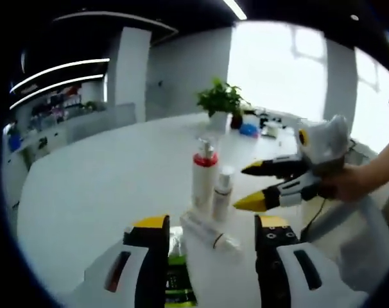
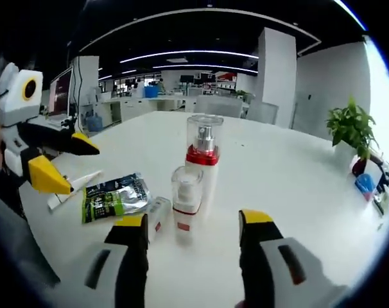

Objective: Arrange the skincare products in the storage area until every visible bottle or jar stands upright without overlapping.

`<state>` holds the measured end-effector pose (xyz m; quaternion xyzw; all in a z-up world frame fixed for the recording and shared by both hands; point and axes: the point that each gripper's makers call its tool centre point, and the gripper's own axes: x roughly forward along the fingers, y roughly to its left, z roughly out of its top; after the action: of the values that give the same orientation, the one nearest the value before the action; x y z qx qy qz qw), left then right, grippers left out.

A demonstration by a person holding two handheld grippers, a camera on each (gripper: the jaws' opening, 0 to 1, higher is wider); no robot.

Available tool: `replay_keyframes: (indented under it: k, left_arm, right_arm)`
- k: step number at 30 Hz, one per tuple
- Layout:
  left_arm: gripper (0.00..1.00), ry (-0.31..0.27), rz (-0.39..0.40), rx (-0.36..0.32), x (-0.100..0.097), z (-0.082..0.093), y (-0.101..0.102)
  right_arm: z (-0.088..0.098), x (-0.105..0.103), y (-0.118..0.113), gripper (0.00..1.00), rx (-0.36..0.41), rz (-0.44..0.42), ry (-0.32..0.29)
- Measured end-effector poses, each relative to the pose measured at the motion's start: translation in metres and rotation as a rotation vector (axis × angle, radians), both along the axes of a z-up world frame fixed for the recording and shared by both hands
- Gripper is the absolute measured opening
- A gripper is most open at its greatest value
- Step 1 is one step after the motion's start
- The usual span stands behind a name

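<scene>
Left gripper (image 1: 210,230) jaws apart, tube (image 1: 207,232) lying flat between them, green sachet (image 1: 176,276) beside, right gripper (image 2: 193,228) jaws apart (nothing held), small bottle (image 2: 185,202) and tall red-collared bottle (image 2: 203,160) upright just ahead, white table (image 2: 291,173)

I count two upright pump bottles (image 2: 203,160) — one tall, one short (image 2: 185,202); one lying tube (image 2: 157,215); one sachet (image 2: 114,196); one potted plant (image 2: 352,131).

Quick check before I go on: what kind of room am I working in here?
Most likely an open-plan office or lab. The products sit on a large white table, with desks and a monitor behind, strip ceiling lights, a potted plant, and bright windows.
</scene>
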<state>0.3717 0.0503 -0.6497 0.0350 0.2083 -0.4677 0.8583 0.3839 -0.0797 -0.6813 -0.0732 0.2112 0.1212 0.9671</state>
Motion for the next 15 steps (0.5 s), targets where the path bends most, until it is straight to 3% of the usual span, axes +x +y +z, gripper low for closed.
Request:
replay_keyframes:
  k: [6,15]
  left_arm:
    - [0.63,0.037,0.080,0.006,-0.010,-0.003,0.030]
    - [0.73,0.063,0.156,0.005,-0.032,-0.005,0.061]
  right_arm:
    - [0.012,-0.017,0.005,0.70,0.029,0.047,-0.011]
    - [0.023,-0.035,0.009,0.79,0.049,0.083,-0.011]
